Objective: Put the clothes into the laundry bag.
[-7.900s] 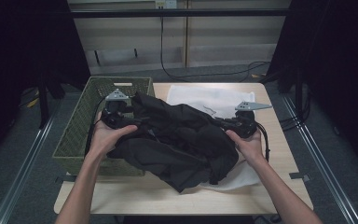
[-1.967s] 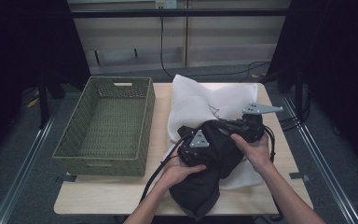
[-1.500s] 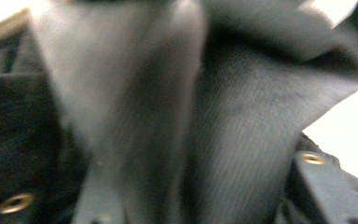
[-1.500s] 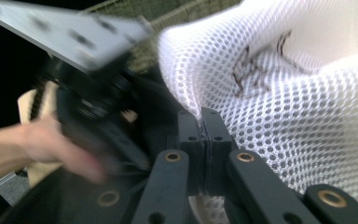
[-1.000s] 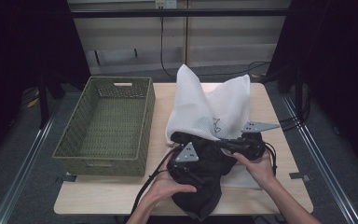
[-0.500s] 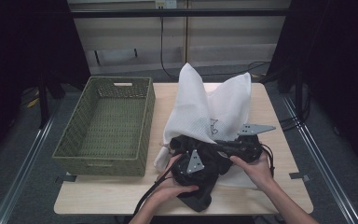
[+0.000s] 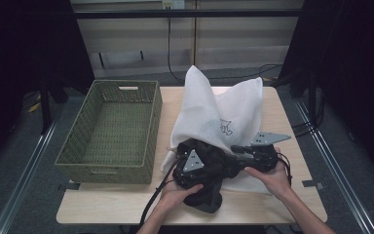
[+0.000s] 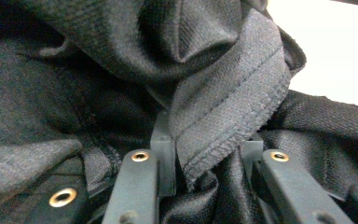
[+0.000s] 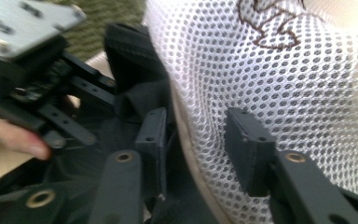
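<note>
A white mesh bag (image 7: pixel 214 112) stands up in the middle of the table, its mouth toward the person. A black garment (image 7: pixel 209 195) is bunched at that mouth, partly inside and partly hanging over the table's near side. My left gripper (image 7: pixel 199 156) sits in the bunch. Its jaws have just been closing, and they pinch a stitched hem of the black garment (image 8: pixel 223 116) between the pads of the left gripper (image 8: pixel 205 144). My right gripper (image 7: pixel 233 150) has just been opening. It stands open (image 9: pixel 200 135) around the bag's mesh rim (image 9: pixel 279 70), its pads apart from the rim.
An empty woven green basket (image 7: pixel 107 168) stands at the left of the wooden table (image 7: pixel 126 209). Cables trail from both grippers toward the near edge. Dark curtains hang at both sides, and cables lie on the floor behind.
The left gripper has pushed the black cloth toward the bag's mouth, and less of it now lies near the table's edge. The bag's top has risen. The right hand kept still.
</note>
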Tool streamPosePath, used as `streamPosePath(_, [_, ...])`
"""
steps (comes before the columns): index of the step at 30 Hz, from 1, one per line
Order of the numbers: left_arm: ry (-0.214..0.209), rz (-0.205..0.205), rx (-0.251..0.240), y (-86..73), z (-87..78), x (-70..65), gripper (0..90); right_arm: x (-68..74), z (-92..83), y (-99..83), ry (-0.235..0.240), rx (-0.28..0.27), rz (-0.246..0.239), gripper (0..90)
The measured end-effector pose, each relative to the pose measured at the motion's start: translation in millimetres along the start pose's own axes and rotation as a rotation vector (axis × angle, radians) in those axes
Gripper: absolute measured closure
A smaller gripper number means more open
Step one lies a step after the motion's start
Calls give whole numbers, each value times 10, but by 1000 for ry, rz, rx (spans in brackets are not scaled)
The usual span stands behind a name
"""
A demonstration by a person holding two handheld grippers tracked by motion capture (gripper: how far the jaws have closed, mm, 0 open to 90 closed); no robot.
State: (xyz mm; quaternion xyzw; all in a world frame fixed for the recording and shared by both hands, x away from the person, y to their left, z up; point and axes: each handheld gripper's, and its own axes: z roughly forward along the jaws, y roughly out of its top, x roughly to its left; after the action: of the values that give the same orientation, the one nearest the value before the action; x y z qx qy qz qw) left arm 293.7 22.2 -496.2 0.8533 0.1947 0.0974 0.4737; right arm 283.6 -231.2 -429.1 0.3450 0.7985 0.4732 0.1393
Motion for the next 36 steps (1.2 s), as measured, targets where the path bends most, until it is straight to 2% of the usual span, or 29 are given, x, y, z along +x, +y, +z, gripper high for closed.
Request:
streamPosePath(1, [12, -4, 5, 5, -4, -8, 689, 0, 28, 2, -11, 12, -3, 664])
streamPosePath(2, [3, -5, -3, 12, -3, 0, 690, -2, 53, 3, -18, 17, -3, 706])
streamPosePath(3, [3, -5, -3, 12, -3, 0, 692, -2, 53, 3, -18, 17, -3, 706])
streamPosePath(4, [16, -15, -6, 21, -12, -1, 695, -16, 64, 8, -6, 14, 9, 821])
streamPosePath(5, [16, -15, -6, 21, -12, -1, 696, -22, 57, 15, 1, 9, 20, 855])
streamPosePath(8, [43, -16, -17, 101, -25, -8, 699, -6, 10, 68, 36, -16, 49, 877])
streamPosePath(10, [35, -44, -46, 141, -39, 20, 706, 21, -20, 111, 41, -29, 49, 882])
streamPosePath(13, [44, -64, -73, 198, -63, 60, 715, 60, -83, 200, 69, -64, 60, 885])
streamPosePath(17, [26, -134, -133, 306, -89, 120, 720, 133, -147, 388, 101, -119, 55, 886])
streamPosePath(19, [34, -136, -140, 341, -107, 123, 722, 171, -156, 469, 135, -149, 63, 886])
streamPosePath(20, [29, -145, -175, 446, -172, 151, 724, 198, -157, 521, 145, -159, 56, 886])
streamPosePath(23, [28, -176, -229, 572, -261, 200, 730, 279, -159, 683, 168, -185, 31, 886])
streamPosePath(25, [42, -175, -236, 603, -287, 203, 734, 303, -163, 752, 178, -200, 27, 887])
streamPosePath(26, [56, -171, -252, 691, -364, 215, 735, 337, -185, 860, 197, -228, 22, 887])
streamPosePath(28, [57, -178, -282, 759, -423, 230, 736, 366, -216, 945, 208, -254, 19, 887])
streamPosePath(29, [92, -181, -289, 815, -481, 227, 736, 382, -235, 986, 214, -264, 13, 887])
streamPosePath(32, [131, -165, -315, 870, -549, 270, 734, 400, -290, 1024, 219, -282, 10, 887])
streamPosePath(33, [170, -142, -298, 862, -505, 273, 732, 392, -292, 1003, 213, -277, 12, 888])
streamPosePath(34, [180, -119, -269, 839, -459, 283, 730, 366, -283, 954, 208, -265, 25, 888])
streamPosePath(36, [195, -111, -224, 725, -275, 302, 724, 315, -234, 842, 196, -234, 43, 888])
